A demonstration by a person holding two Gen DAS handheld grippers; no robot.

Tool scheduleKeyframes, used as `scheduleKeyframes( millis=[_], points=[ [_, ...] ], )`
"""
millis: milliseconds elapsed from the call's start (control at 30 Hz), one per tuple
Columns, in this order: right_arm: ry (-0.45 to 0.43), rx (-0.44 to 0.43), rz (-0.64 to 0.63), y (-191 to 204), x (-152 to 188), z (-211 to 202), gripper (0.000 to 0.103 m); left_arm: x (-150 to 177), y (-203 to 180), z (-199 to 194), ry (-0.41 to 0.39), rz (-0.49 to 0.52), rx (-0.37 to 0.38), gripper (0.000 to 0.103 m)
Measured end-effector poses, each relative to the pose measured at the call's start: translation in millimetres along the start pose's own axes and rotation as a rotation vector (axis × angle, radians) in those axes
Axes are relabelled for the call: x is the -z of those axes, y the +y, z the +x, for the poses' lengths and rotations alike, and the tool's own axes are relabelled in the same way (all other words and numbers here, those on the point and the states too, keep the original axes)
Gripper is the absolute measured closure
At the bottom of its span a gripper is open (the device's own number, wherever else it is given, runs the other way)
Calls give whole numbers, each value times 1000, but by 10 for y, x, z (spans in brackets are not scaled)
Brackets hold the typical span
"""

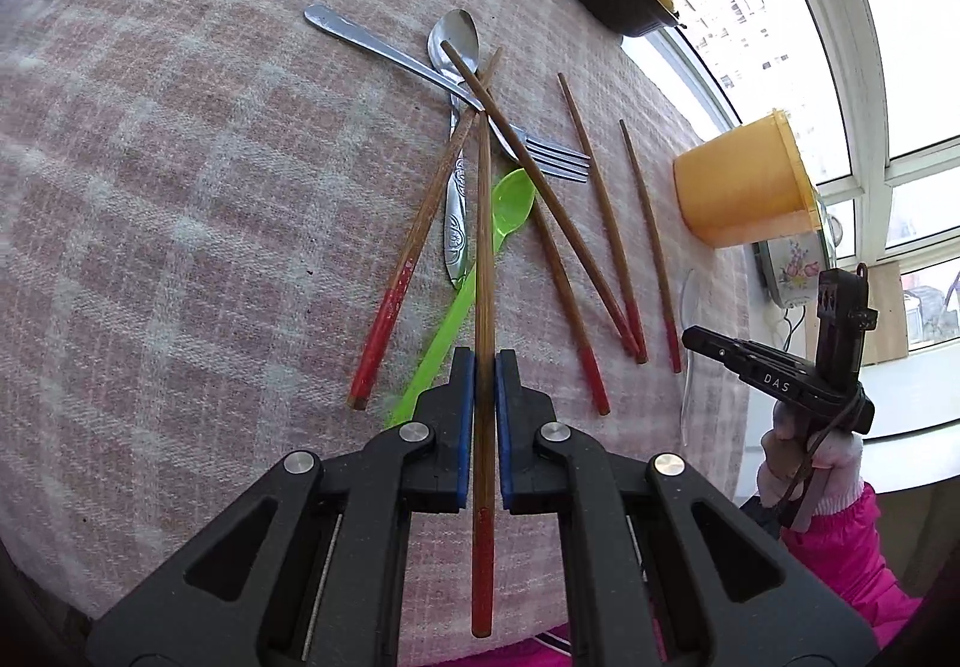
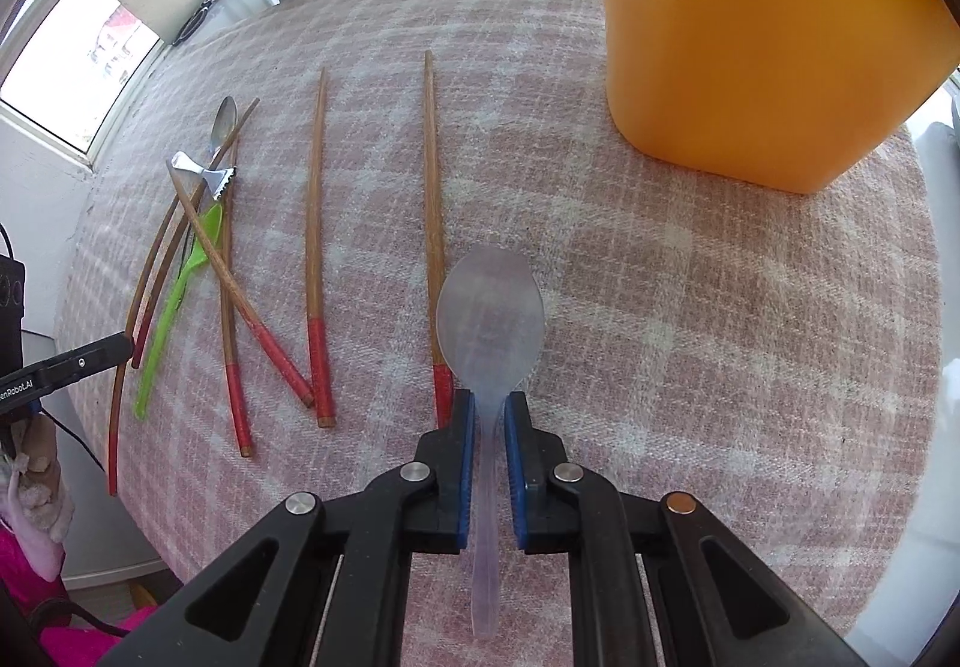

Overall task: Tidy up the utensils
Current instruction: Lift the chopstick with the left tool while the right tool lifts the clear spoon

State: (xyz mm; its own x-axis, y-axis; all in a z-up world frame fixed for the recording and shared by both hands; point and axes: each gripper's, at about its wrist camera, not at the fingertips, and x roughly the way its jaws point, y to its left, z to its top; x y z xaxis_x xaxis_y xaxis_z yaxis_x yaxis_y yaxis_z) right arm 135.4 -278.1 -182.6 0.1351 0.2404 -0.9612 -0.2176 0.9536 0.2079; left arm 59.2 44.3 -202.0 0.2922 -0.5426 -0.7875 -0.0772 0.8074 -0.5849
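- Left gripper (image 1: 485, 361) pinches a red-tipped wooden chopstick (image 1: 483, 247) between its blue pads, low centre; the long free end could sweep the crossed pile, snagging the fork (image 1: 540, 150) or green plastic spoon (image 1: 480, 259).
- Right gripper (image 2: 493, 404) pinches a translucent plastic spoon (image 2: 491, 319) by its thin neck, bowl forward; it may pivot or slip before reaching the orange container (image 2: 756, 36), upper right.

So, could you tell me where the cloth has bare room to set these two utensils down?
Bare cloth lies right of the clear spoon, below the orange tub. Another wide patch lies left of the pile. It is crowded where the fork, metal spoon, green spoon and chopsticks cross.
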Motion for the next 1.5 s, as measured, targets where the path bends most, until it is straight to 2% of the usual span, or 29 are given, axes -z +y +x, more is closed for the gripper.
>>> scheduleKeyframes(
  millis=[167, 467, 600, 633, 667, 833, 933, 1000, 1033, 1100, 1133, 1300, 1400, 1500],
  points=[
    [-14, -36, -42, -57, 109, -159, 97, 173, -97, -107, -68, -27, -8, 99],
    [3, -62, -118, -180, 235, -215, 98, 345, -287, -40, -105, -55, -28, 99],
    [-34, -66, -112, -250, 250, -358, 98, 298, -430, -37, -110, -31, -14, 99],
    [-45, -70, -103, -260, 237, -398, 98, 265, -480, -30, -112, -16, -13, 99],
    [-56, -70, -95, -265, 225, -440, 103, 225, -534, -22, -113, 1, -13, 99],
    [-96, -34, -89, -264, 200, -588, 103, 14, -825, 69, -112, 92, -8, 99],
    [-85, -20, -81, -289, 166, -522, 103, -64, -925, 171, -101, 116, -18, 99],
    [-61, -58, -76, -315, 163, -435, 102, -80, -942, 215, -88, 129, -19, 99],
    [-51, -77, -73, -307, 165, -395, 101, -84, -937, 229, -84, 128, -21, 99],
    [-36, -85, -79, -285, 185, -333, 67, -81, -898, 238, -81, 121, -23, 99],
    [-27, -87, -98, -251, 197, -297, 65, -79, -877, 240, -80, 115, -24, 99],
    [32, -41, -168, -110, 210, -56, 74, -38, -793, 230, -82, 100, -32, 99],
    [35, 0, -211, -42, 162, -41, 82, -18, -746, 226, -87, 87, -31, 99],
    [36, 53, -269, 69, 133, -15, 85, -3, -712, 241, -90, 77, -30, 99]
  ],
)
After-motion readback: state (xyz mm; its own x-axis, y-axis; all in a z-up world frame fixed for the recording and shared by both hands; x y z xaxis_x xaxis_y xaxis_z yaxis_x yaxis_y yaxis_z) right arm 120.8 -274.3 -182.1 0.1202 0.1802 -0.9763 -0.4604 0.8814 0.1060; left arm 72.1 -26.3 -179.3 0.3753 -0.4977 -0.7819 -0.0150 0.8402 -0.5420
